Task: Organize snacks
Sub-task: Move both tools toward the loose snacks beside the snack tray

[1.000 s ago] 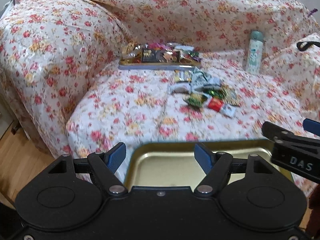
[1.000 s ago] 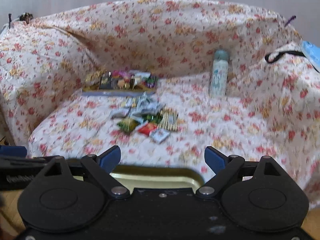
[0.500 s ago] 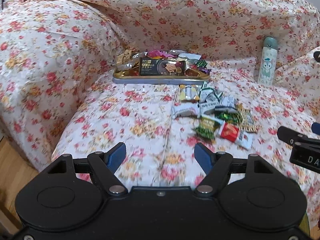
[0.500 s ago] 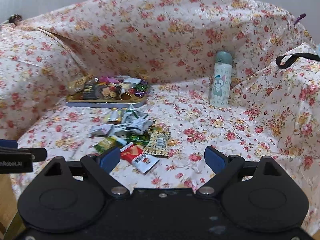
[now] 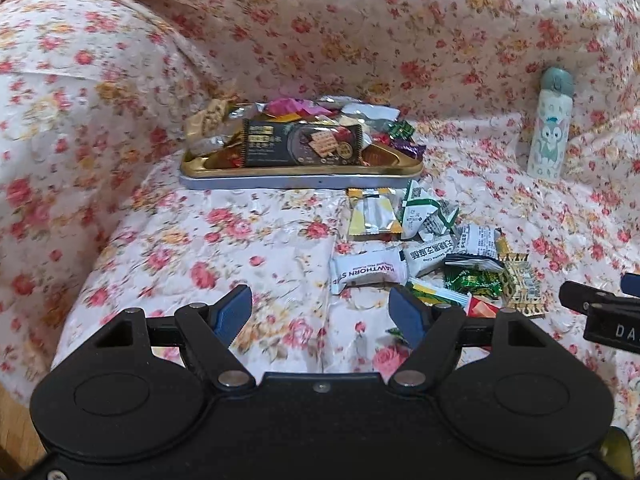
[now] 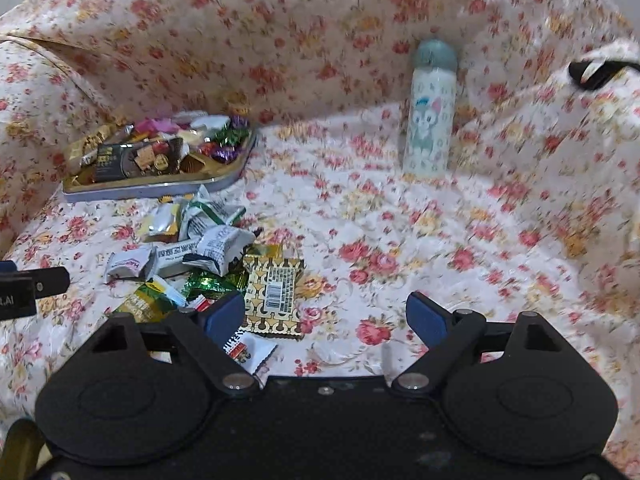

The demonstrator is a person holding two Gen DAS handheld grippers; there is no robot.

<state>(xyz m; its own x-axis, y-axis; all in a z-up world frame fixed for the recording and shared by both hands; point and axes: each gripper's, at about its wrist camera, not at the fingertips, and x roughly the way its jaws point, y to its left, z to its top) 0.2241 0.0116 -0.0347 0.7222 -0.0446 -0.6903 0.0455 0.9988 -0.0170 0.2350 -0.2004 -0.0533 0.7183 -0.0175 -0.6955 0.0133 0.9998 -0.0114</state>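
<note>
Left gripper [image 5: 320, 312]: fingers wide, nothing between them, above the floral sofa cover [image 5: 248, 248].
Right gripper [image 6: 326, 318]: fingers wide and just narrowing a little, nothing gripped; left finger [image 6: 224, 316] over the edge of the pile.
Loose snacks [image 5: 424, 256]: scattered in a pile on the sofa seat, just in front of the tray.
Tray [image 5: 300, 180]: gold, heaped with wrapped snacks, near the backrest.
Bottle [image 6: 428, 112]: upright, well apart from the pile.
</note>
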